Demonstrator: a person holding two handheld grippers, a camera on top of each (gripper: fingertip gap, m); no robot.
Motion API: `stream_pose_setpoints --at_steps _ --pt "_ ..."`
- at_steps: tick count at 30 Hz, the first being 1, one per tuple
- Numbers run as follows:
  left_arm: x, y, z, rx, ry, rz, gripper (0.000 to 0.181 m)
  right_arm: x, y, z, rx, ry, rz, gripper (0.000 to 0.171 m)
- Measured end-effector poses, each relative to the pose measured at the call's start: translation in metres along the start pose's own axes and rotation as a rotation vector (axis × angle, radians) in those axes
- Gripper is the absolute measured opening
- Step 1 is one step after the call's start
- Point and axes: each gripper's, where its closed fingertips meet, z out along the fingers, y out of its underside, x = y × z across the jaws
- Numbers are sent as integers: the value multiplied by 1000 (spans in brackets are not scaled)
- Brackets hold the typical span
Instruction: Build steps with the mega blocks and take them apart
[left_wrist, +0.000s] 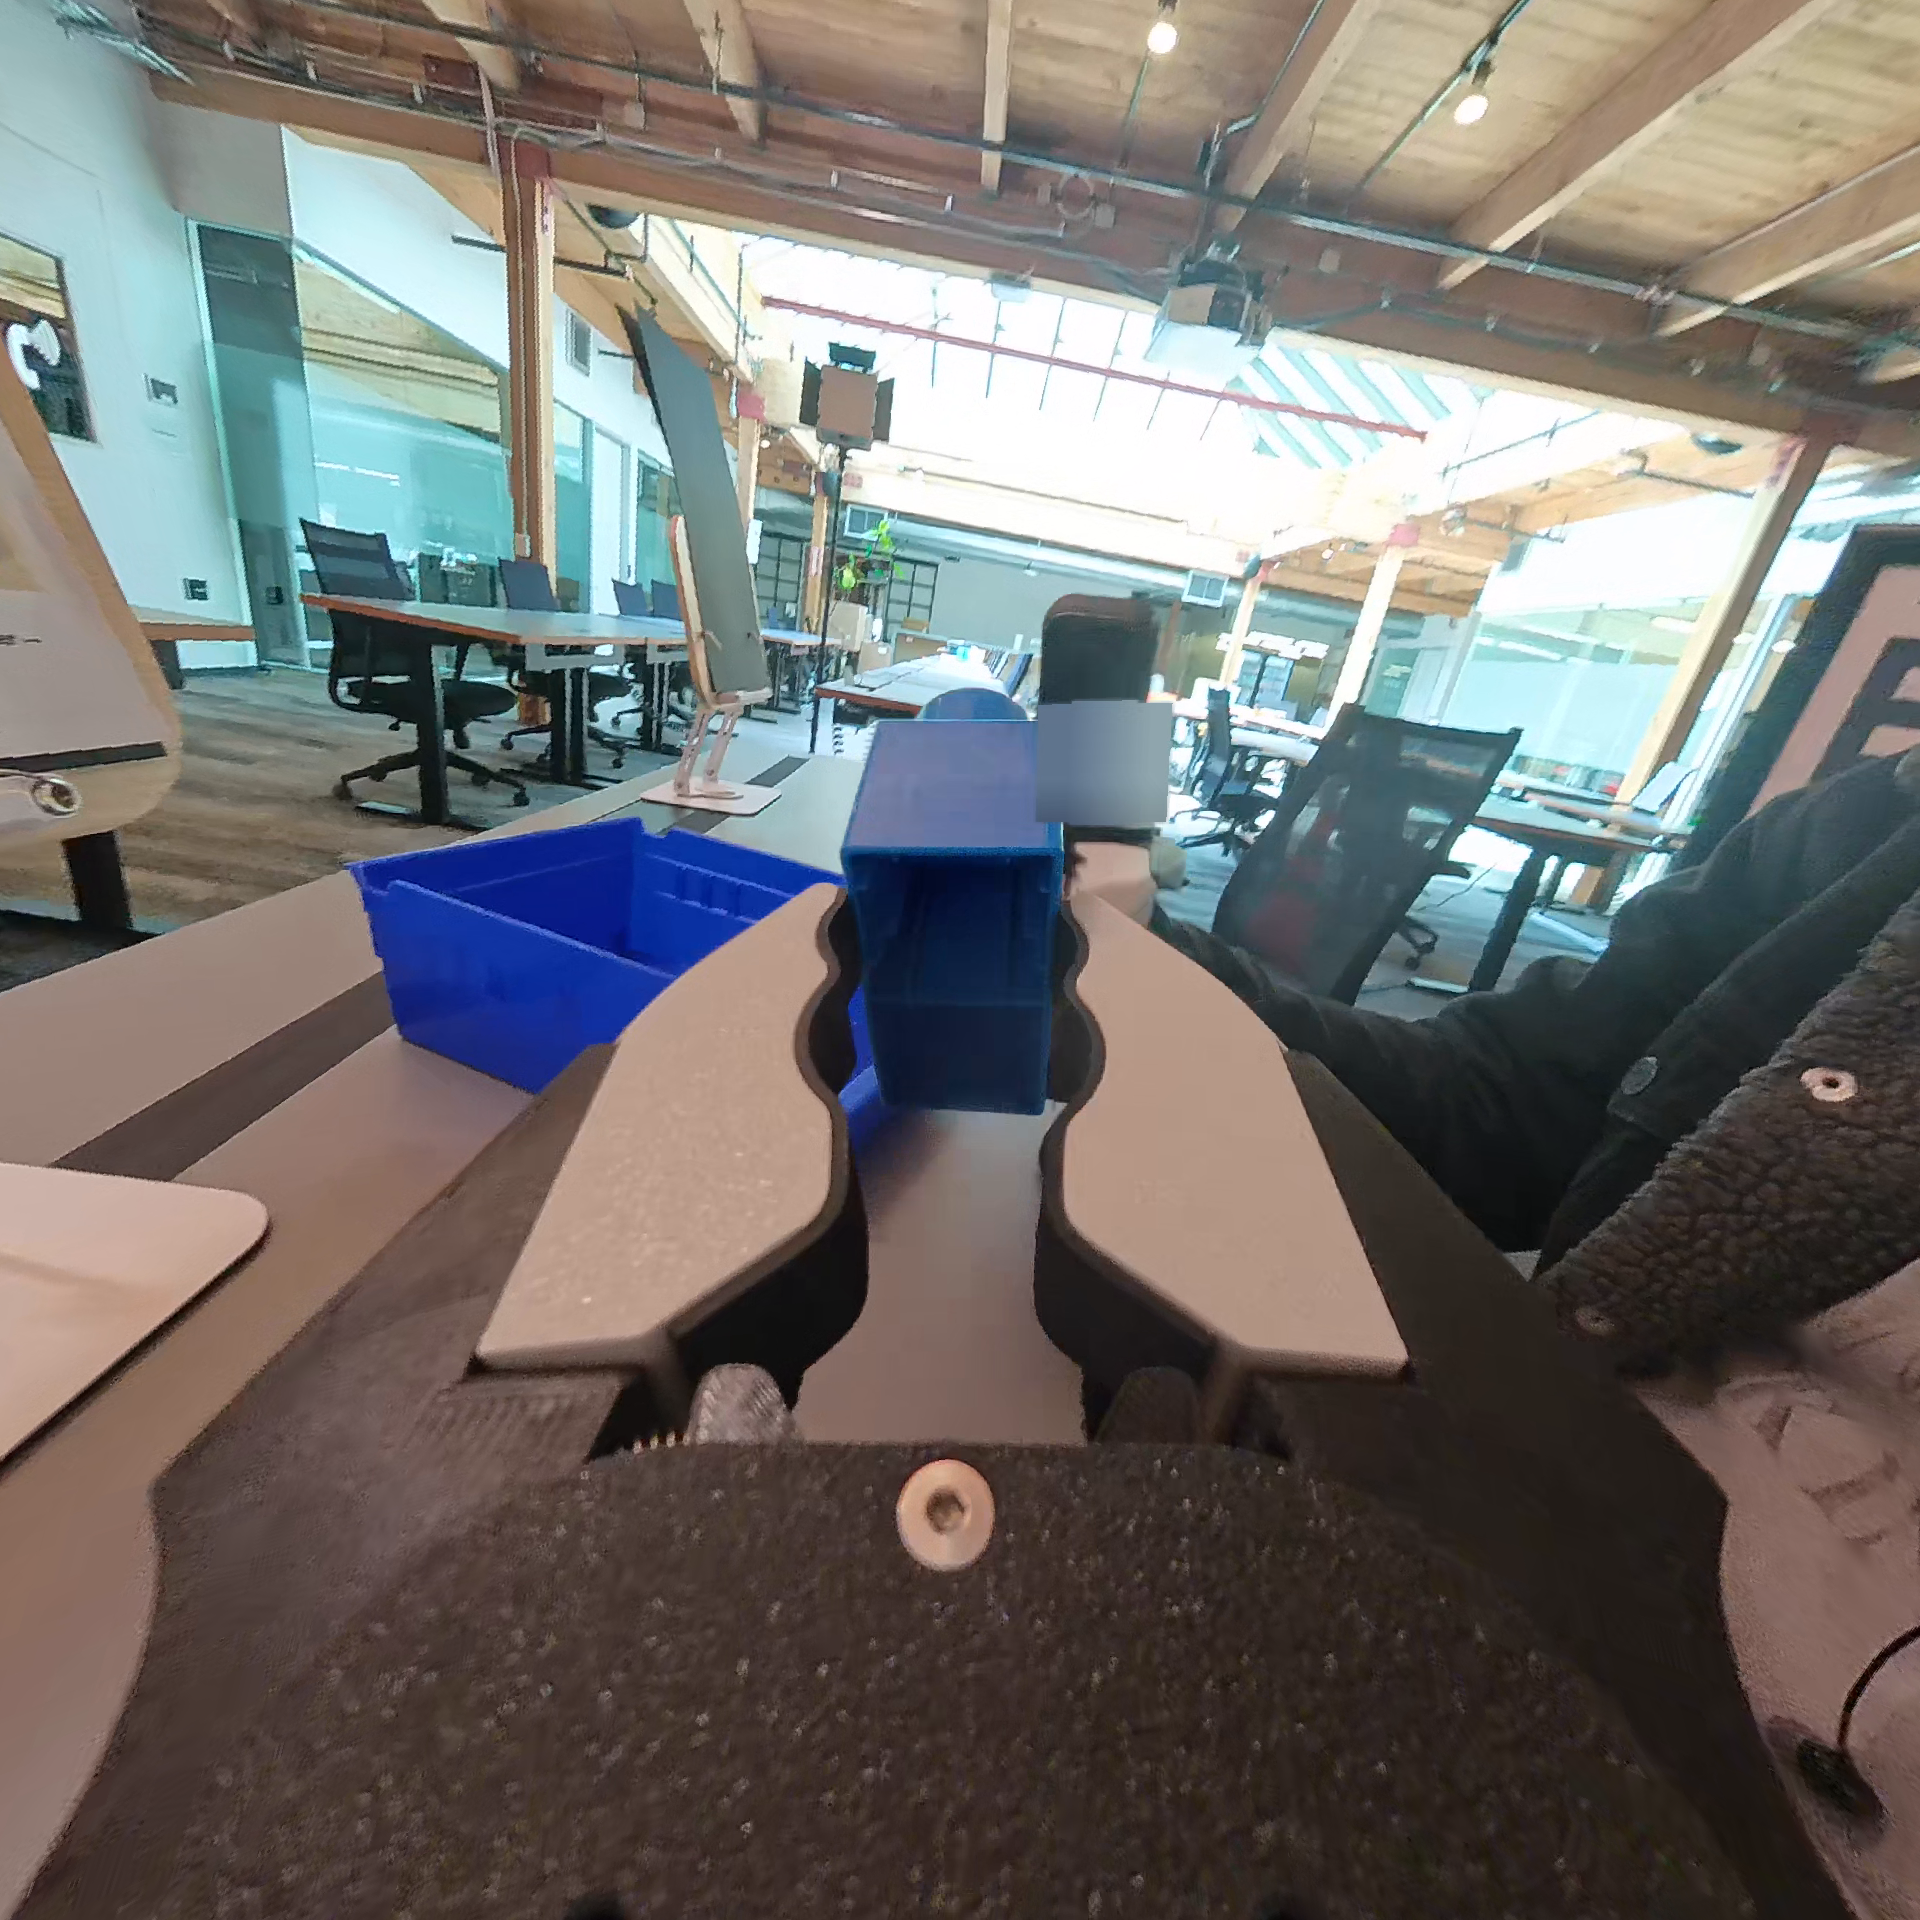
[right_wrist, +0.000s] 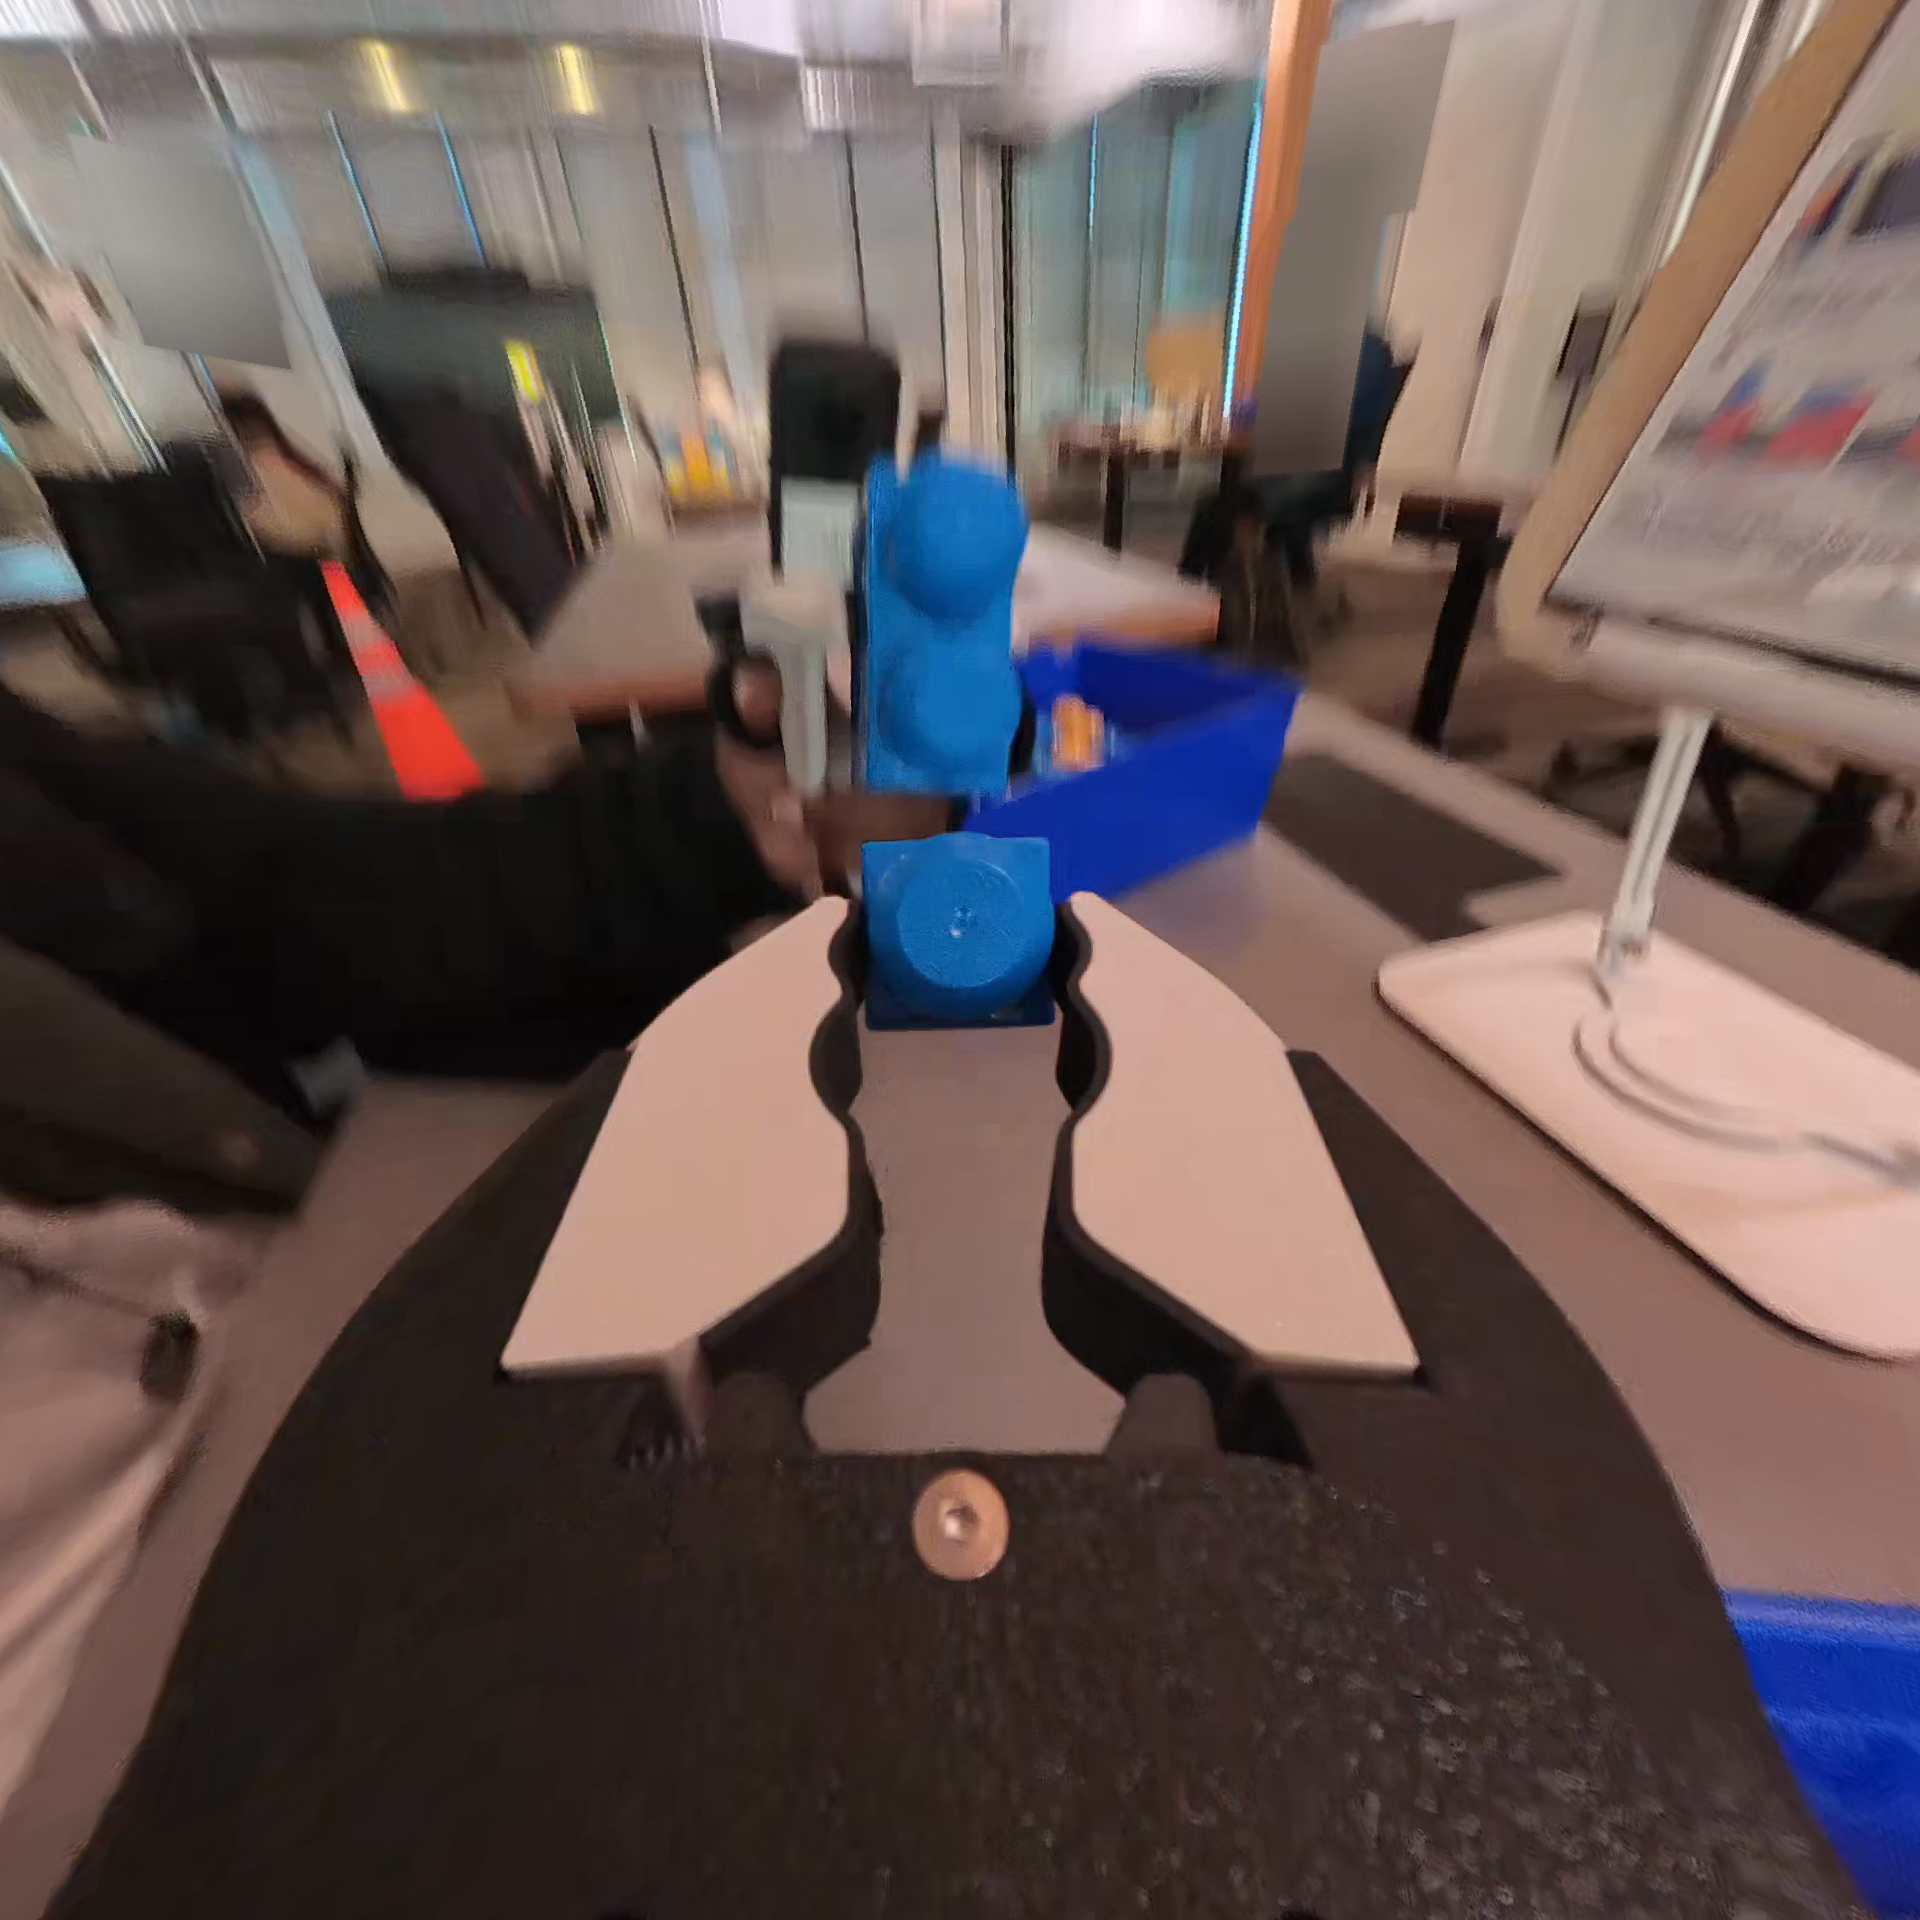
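Note:
My left gripper (left_wrist: 951, 920) is shut on a dark blue mega block (left_wrist: 956, 935) and holds it above the grey table (left_wrist: 208, 1018), hollow underside towards the camera. In the right wrist view this block (right_wrist: 935, 634) shows two studs, with a grey finger (right_wrist: 802, 665) of the left gripper beside it. My right gripper (right_wrist: 956, 920) is shut on a small blue one-stud block (right_wrist: 956, 935), stud facing the camera, just in front of and below the two-stud block. The two blocks are apart. The right wrist view is blurred.
A blue plastic bin (left_wrist: 540, 956) stands on the table behind the left gripper; it also shows in the right wrist view (right_wrist: 1153, 800), with some orange pieces inside. A white stand base (right_wrist: 1662, 1101) is at the right. A person's dark sleeve (left_wrist: 1455, 1060) is beside the grippers. My hands' fingertips stand some 8 centimeters from each other.

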Motion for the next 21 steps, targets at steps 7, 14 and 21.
stream_pose_setpoints --at_steps 7,14,21 --pt "12 2 9 3 45 -7 35 -5 -35 -15 235 -75 112 34" --pt "16 5 16 0 55 -14 36 -8 -35 -9 264 -104 151 34" --pt "18 -4 19 63 45 -42 36 -11 -31 2 295 -103 190 34"
